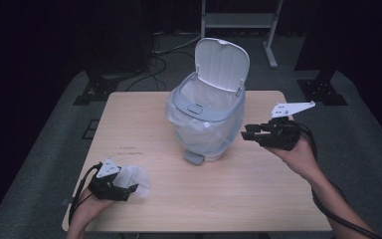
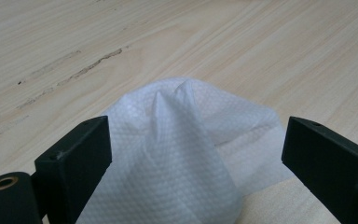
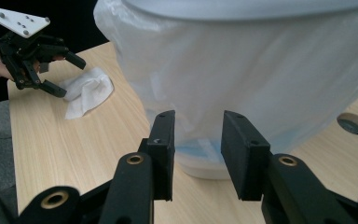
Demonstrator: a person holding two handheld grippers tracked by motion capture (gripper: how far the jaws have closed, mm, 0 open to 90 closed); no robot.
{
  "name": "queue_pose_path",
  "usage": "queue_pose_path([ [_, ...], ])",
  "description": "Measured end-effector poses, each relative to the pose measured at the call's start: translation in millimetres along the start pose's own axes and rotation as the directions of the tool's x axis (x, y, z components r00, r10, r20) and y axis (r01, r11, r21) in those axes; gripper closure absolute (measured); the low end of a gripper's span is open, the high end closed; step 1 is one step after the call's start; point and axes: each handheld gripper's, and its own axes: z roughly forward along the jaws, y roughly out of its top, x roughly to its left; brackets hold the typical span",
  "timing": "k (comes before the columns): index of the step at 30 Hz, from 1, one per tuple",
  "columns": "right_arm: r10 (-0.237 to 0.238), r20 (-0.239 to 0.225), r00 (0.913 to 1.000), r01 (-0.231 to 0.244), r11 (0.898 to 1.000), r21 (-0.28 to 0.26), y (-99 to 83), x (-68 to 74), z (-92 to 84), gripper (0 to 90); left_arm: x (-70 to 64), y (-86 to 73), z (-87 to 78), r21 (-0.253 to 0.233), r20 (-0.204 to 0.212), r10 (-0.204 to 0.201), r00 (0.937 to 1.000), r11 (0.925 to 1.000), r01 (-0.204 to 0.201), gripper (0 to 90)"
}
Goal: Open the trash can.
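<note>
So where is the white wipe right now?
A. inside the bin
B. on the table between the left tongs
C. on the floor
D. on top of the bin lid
B: the wipe lies crumpled on the table, between the open jaws of the left tongs, apart from the bin.
</note>
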Motion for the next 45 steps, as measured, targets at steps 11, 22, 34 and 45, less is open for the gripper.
queue_pose_path([
  [11, 0.051, 0.013, 0.9986, -0.051, 0.999, 0.002, -29.5, -11.9, -2.3, 59.7, 1.1, 0.2, 0.6, -0.006, -0.010, -0.005, 0.9999, 1.0000, 0.005, 7.5],
  [22, 0.088, 0.016, 0.9959, -0.089, 0.996, 0.020, -52.3, -20.7, 2.4, 57.2, 1.8, 1.8, 1.6, -0.001, -0.018, 0.002, 0.9998, 1.0000, -0.002, 7.5],
  [34, 0.112, 0.019, 0.9936, -0.112, 0.993, 0.023, -78.5, -23.5, 5.8, 54.1, 1.5, 2.2, 6.9, 0.017, -0.031, 0.007, 0.9995, 0.9998, -0.007, 8.0],
  [45, 0.103, 0.015, 0.9946, -0.103, 0.994, 0.044, -95.4, -17.0, 11.3, 53.6, 8.5, -1.5, 16.2, 0.049, -0.053, -0.021, 0.9984, 0.9985, 0.023, 11.2],
])
